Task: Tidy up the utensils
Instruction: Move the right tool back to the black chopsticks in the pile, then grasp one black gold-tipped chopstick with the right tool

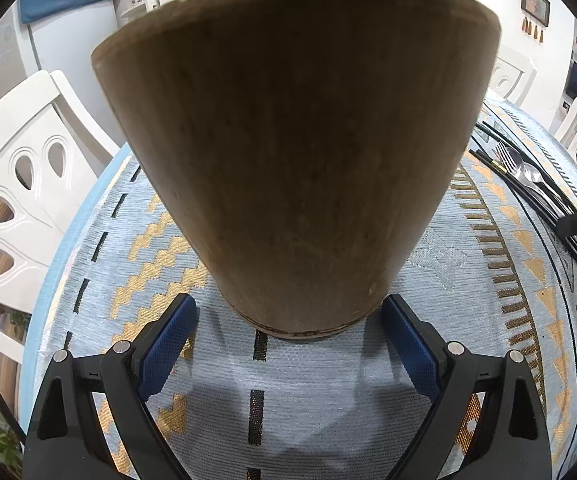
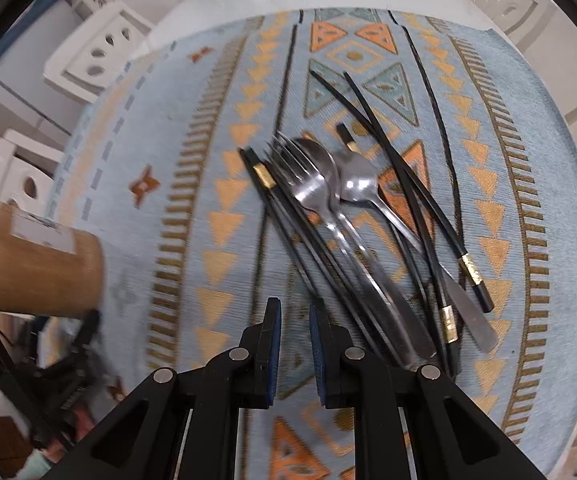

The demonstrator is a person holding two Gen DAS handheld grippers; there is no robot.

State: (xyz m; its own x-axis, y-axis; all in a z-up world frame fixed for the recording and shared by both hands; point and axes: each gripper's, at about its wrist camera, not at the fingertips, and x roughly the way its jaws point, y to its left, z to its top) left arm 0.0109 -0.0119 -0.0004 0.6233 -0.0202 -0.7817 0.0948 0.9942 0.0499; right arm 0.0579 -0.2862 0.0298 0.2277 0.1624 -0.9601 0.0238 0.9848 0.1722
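**Utensil sorting at an early stage: holder set upright, cutlery not yet gathered**

The wooden utensil holder (image 1: 288, 160) stands upright on the patterned tablecloth (image 1: 320, 380) that covers the surface. Its inside is not visible from either view, so whether anything is in it cannot be told. All the cutlery that can be seen lies loose in one overlapping pile on the cloth, well apart from the holder: a fork (image 2: 300, 176), two spoons (image 2: 358, 184), and several black chopsticks (image 2: 408, 184) with gold bands. Judged from this, collecting is barely begun, and every visible piece is left to move.

The left tongs (image 1: 288, 320) are spread wide on either side of the holder's base. The blue pads (image 1: 404, 340) stand clear of the wood with a gap on each side, so the holder is flanked, not gripped. The right tongs (image 2: 294, 344) point steeply down at the cloth just beside the near ends of the chopsticks. Their jaws are nearly closed, with a narrow slit between them, and nothing is seen in that slit; they hold nothing.
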